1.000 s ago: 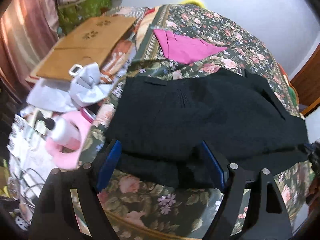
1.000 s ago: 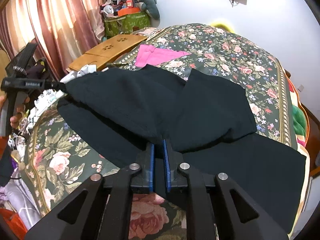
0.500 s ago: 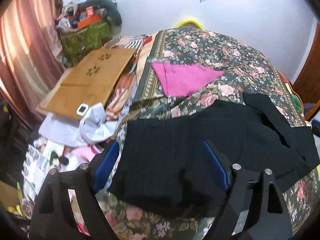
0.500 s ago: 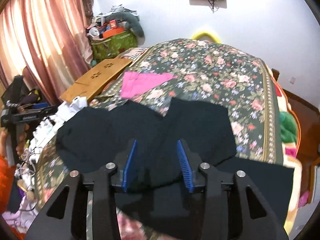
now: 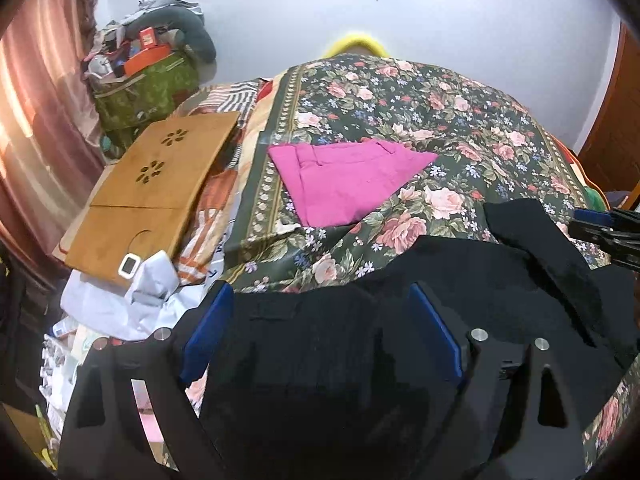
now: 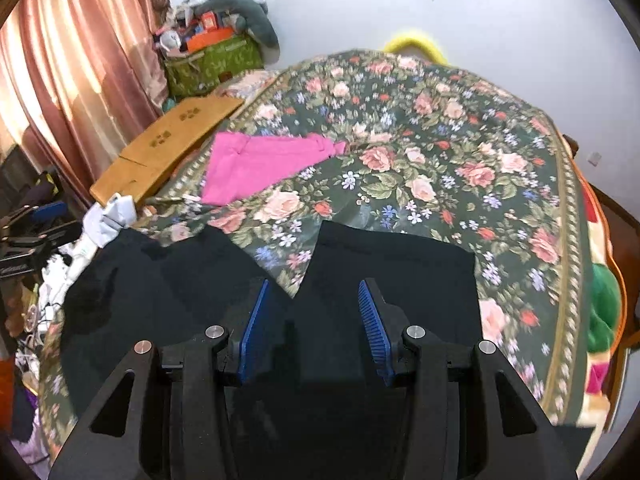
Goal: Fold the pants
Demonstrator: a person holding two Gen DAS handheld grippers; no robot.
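Observation:
Black pants (image 5: 460,276) lie folded on the near part of the floral bed; in the right wrist view the pants (image 6: 400,264) show two leg ends side by side. My left gripper (image 5: 320,332) is open and empty above the pants' left end. My right gripper (image 6: 312,320) is open and empty above the pants' middle. The right gripper also shows at the right edge of the left wrist view (image 5: 600,228), and the left gripper at the left edge of the right wrist view (image 6: 36,224).
A folded pink garment (image 5: 344,176) lies further back on the floral bedspread (image 5: 440,112). A wooden lap table (image 5: 152,184), white cloth (image 5: 148,280) and clutter sit left of the bed. A green bag (image 6: 212,64) and curtains (image 6: 72,60) stand at the back left.
My right gripper opened and let go of the pants, then lifted back. My left gripper stayed open and pulled up and back. The pants now lie flat on the bed.

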